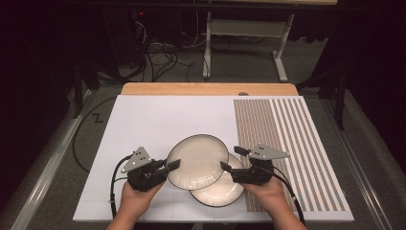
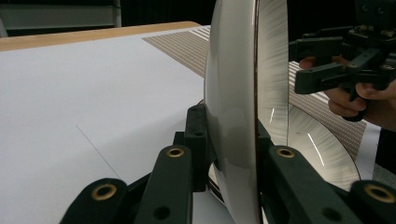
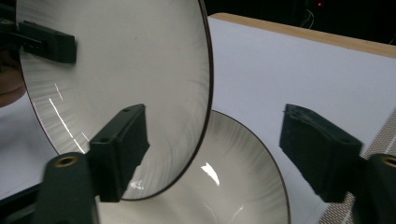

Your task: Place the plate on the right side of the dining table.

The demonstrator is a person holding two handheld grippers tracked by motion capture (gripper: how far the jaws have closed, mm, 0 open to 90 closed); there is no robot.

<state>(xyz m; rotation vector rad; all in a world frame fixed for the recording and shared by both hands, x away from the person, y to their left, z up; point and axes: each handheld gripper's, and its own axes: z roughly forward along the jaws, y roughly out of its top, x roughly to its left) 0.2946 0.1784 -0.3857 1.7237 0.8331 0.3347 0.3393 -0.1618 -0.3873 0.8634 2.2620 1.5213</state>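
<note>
**Left gripper lifts 1 plate off another**

2 cream plates with thin dark rims sit near the front of the white tabletop (image 1: 158, 115). The upper plate (image 1: 198, 160) is pinched at its left edge by the left gripper (image 1: 173, 166), whose jaws are clamped on the rim, 1 on each face. In the left gripper view this plate (image 2: 233, 107) stands edge-on between the jaws, tilted up off the surface. It overlaps the lower plate (image 1: 220, 191), which lies flat on the tabletop just behind and to the right of it.

The right gripper (image 1: 233, 159) hovers at the right side of the plates with its jaws spread wide, holding nothing. In the right gripper view the raised plate (image 3: 116, 88) hangs in front of the left jaw, and the lower plate (image 3: 224, 186) lies between the 2 jaws.

A panel of brown and white stripes (image 1: 282, 148) covers the right part of the tabletop. A person's hands grip both tools from the near edge.
</note>
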